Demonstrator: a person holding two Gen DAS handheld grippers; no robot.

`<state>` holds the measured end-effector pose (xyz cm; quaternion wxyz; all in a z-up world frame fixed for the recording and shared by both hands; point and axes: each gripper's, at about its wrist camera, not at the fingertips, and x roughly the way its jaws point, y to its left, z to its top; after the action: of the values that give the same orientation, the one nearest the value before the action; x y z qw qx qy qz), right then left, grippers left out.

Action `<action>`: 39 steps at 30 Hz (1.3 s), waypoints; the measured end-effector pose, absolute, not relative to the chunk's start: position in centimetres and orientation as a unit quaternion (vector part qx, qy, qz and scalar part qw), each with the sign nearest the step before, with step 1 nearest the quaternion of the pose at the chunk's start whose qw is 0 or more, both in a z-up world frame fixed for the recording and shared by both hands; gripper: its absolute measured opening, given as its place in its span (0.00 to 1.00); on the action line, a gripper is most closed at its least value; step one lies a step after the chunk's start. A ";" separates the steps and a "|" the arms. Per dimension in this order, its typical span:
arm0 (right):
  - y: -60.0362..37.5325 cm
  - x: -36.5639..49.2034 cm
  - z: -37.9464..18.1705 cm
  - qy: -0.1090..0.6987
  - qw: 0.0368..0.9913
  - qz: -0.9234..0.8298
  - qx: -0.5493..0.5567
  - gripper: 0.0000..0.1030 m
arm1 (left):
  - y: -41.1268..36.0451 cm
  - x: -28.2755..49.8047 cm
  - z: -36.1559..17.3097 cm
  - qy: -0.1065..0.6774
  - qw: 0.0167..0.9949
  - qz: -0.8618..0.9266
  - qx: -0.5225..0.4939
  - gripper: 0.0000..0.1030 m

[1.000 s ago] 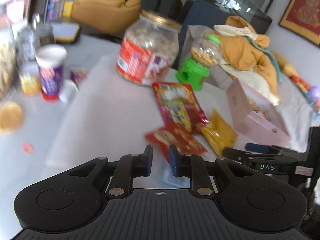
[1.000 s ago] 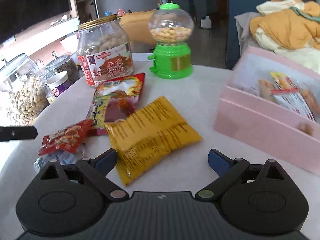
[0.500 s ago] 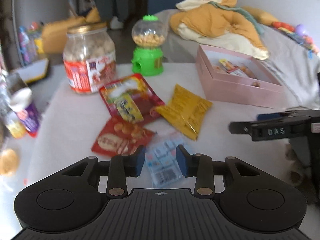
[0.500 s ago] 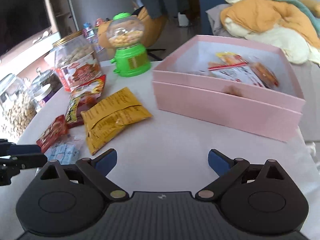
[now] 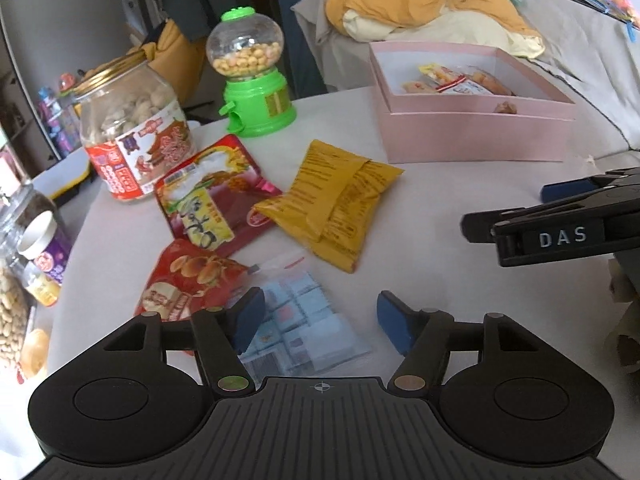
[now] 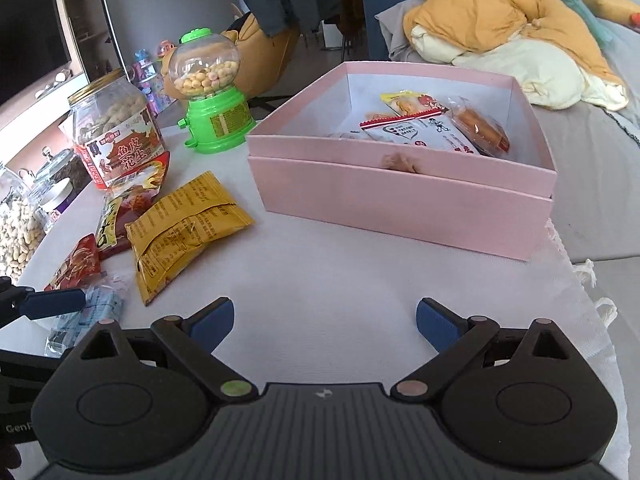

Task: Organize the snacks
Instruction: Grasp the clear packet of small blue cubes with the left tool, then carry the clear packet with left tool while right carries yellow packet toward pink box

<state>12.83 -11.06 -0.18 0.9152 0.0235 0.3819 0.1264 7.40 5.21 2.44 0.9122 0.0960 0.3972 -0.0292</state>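
My left gripper [image 5: 320,322] hangs low over a clear bag of blue-wrapped sweets [image 5: 304,320]. Its jaws are opening and straddle the bag without the pads pressing on it. Beyond the bag lie a small red packet [image 5: 188,280], a maroon packet [image 5: 212,196] and a yellow packet [image 5: 340,200]. The pink box [image 6: 400,200] holds several wrapped snacks. My right gripper [image 6: 325,323] stands open over bare tablecloth in front of the box, with nothing between its fingers. It also shows at the right of the left wrist view [image 5: 508,210].
A peanut jar [image 5: 132,140] and a green candy dispenser [image 5: 256,80] stand at the back left. Glass jars [image 6: 16,232] and a small cup [image 5: 44,248] crowd the left edge. The fringed table edge [image 6: 592,280] runs at the right, with a sofa and an orange jacket [image 6: 500,28] behind.
My left gripper swung from the jars towards the packets and its jaws went from shut to wide over the sweets bag. My right gripper shifted from the yellow packet to face the pink box.
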 end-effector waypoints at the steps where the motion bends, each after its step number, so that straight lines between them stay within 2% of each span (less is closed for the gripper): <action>1: -11.0 12.8 -0.2 0.382 0.915 0.126 0.021 0.95 | 5.4 7.5 2.3 0.395 0.913 -0.024 0.101 0.67; 3: -10.7 12.7 -0.3 0.382 0.916 0.123 0.013 0.96 | 6.0 7.4 2.2 0.393 0.913 -0.015 0.108 0.70; 9: -10.2 12.6 -0.5 0.382 0.917 0.118 -0.005 0.97 | 9.2 6.3 2.3 0.386 0.920 0.006 0.066 0.69; 11: -9.9 12.6 -0.6 0.382 0.917 0.114 -0.016 0.97 | 9.0 6.4 2.2 0.387 0.920 -0.002 0.070 0.77; 13: -9.6 12.5 -0.7 0.381 0.917 0.112 -0.025 0.97 | 8.9 6.6 2.2 0.386 0.920 -0.011 0.066 0.81; 16: -9.5 12.5 -0.7 0.381 0.918 0.110 -0.029 0.97 | 9.2 6.2 2.4 0.372 0.926 0.004 0.058 0.76; 18: -9.5 12.5 -0.8 0.381 0.918 0.110 -0.028 0.97 | 10.1 5.8 2.1 0.365 0.929 0.031 0.058 0.79; 22: -9.5 12.4 -0.8 0.381 0.918 0.110 -0.028 0.97 | 12.4 6.0 1.2 0.384 0.923 0.037 -0.005 0.80; 28: -9.5 12.5 -0.8 0.381 0.918 0.110 -0.027 0.98 | 13.5 7.3 1.0 0.363 0.931 0.021 -0.032 0.78; 30: -9.2 12.6 -0.7 0.388 0.915 0.110 -0.026 0.98 | 13.9 6.7 1.0 0.351 0.935 0.017 -0.047 0.73; 31: -9.0 12.6 -0.4 0.393 0.912 0.119 -0.021 0.98 | 14.1 5.9 1.1 0.343 0.937 0.013 -0.060 0.66; 35: -7.2 13.9 1.7 0.414 0.891 0.183 0.030 0.98 | 14.1 3.0 0.8 0.326 0.943 -0.009 -0.073 0.63; 39: -4.1 17.6 2.6 0.443 0.873 0.175 0.105 0.98 | 13.7 1.6 0.7 0.311 0.948 -0.006 -0.073 0.63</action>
<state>17.58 -4.13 2.57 0.8731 0.1050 0.4429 0.1746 1.62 13.67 0.68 0.9476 -0.0729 0.3109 -0.0063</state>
